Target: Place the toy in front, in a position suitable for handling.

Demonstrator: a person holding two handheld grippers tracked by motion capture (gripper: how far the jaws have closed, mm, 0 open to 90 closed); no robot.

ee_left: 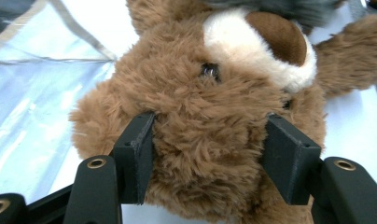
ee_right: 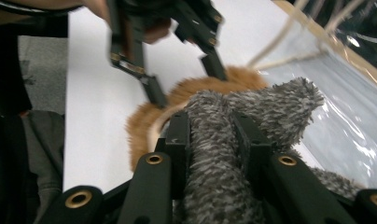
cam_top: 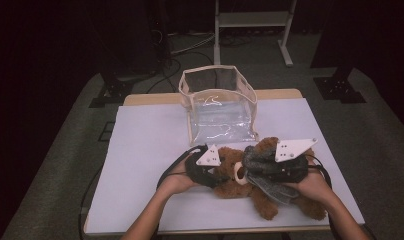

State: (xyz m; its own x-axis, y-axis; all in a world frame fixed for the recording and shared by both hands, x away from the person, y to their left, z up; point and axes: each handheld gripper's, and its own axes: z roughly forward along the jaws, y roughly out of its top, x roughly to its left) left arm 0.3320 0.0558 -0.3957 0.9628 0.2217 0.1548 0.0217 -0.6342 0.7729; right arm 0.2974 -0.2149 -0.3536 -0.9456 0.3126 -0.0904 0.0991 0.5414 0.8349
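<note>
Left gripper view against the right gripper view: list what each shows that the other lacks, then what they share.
Left gripper view alone: the bear's face, with its cream muzzle, brown nose and an eye, and the left gripper with its jaws pressed on both sides of the head.

Right gripper view alone: the right gripper clamped on the grey scarf, and the floor beside the table.

Both: brown bear fur, the clear bag and the white tabletop.
</note>
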